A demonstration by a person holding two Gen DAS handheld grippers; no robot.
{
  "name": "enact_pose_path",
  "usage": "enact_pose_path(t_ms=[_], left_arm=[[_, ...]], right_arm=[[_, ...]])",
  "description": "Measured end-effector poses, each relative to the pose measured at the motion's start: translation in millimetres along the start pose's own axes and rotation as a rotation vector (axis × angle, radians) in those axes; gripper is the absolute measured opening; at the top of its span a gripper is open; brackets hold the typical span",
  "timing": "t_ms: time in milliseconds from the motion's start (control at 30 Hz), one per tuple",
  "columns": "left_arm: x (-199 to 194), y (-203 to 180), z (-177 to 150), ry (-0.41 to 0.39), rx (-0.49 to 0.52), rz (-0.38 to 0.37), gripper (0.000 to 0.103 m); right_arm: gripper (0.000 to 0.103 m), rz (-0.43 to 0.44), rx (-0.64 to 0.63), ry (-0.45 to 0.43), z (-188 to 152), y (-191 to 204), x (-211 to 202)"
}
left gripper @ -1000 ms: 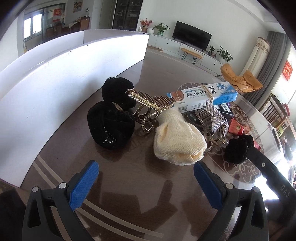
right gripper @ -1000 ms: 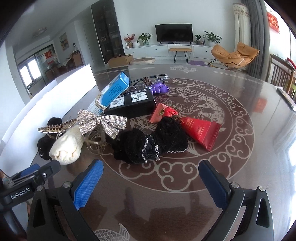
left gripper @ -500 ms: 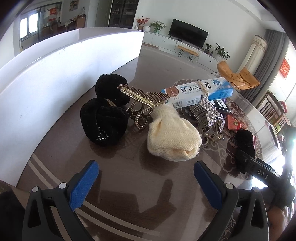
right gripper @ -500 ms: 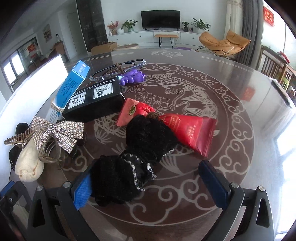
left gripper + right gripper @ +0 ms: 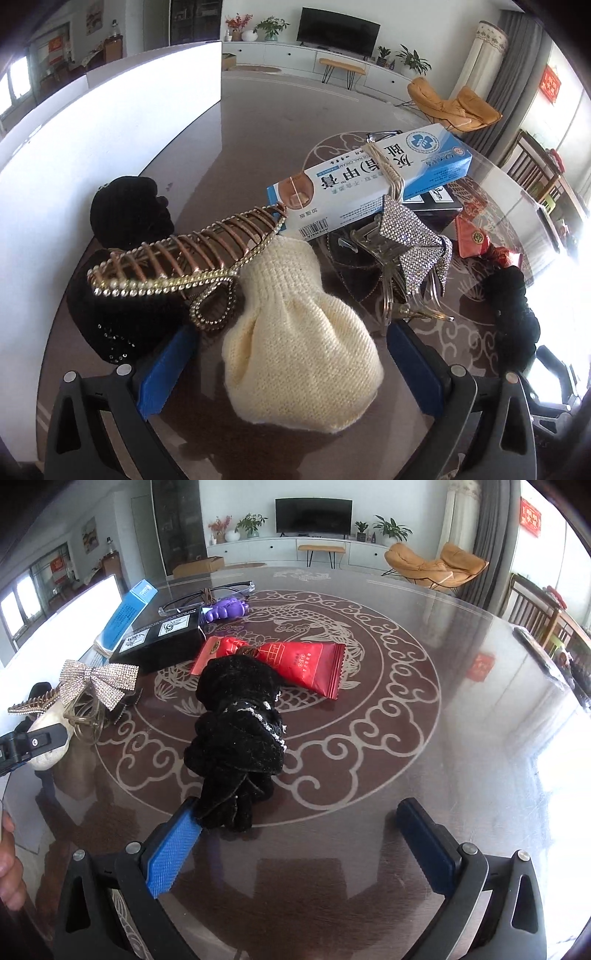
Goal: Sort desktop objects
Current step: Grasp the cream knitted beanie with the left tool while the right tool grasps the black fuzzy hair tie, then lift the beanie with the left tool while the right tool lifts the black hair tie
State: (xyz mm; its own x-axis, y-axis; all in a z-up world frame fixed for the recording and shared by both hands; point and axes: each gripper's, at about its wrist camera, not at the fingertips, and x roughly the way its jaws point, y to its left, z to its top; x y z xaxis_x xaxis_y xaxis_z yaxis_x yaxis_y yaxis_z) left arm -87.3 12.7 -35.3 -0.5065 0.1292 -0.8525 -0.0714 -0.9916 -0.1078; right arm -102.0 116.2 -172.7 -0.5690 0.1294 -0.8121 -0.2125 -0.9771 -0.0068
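The cream knit pouch (image 5: 299, 343) is seen lying on the desk (image 5: 258, 122) between the wide-open fingers of the left gripper (image 5: 291, 363); it is judged soft and light, best pinched across its full body. The black scrunchie (image 5: 236, 734) is touched by one finger of the open right gripper (image 5: 299, 843).
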Motion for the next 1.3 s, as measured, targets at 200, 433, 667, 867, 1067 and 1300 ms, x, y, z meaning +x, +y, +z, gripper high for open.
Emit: enact_pose_path(t_ms=[200, 433, 667, 867, 1067, 1300], left_arm=[[-5, -32, -14, -0.030, 0.214, -0.006, 0.079], [-38, -32, -46, 0.010, 0.304, -0.117, 0.067], [-43, -13, -19, -0.017, 0.150, -0.204, 0.080], [-26, -27, 2, -0.044, 0.059, -0.124, 0.086], [-31, -11, -13, 0.039, 0.091, -0.106, 0.087], [-56, 21, -29, 0.029, 0.096, -0.117, 0.087]], right_arm=[[0.103, 0.000, 0.000, 0.000, 0, 0, 0], [0.103, 0.000, 0.001, -0.001, -1, -1, 0], [0.103, 0.000, 0.001, -0.001, -1, -1, 0], [0.103, 0.000, 0.001, -0.002, -1, -1, 0], [0.103, 0.001, 0.002, -0.002, -1, -1, 0], [0.103, -0.001, 0.000, -0.002, -4, 1, -1]])
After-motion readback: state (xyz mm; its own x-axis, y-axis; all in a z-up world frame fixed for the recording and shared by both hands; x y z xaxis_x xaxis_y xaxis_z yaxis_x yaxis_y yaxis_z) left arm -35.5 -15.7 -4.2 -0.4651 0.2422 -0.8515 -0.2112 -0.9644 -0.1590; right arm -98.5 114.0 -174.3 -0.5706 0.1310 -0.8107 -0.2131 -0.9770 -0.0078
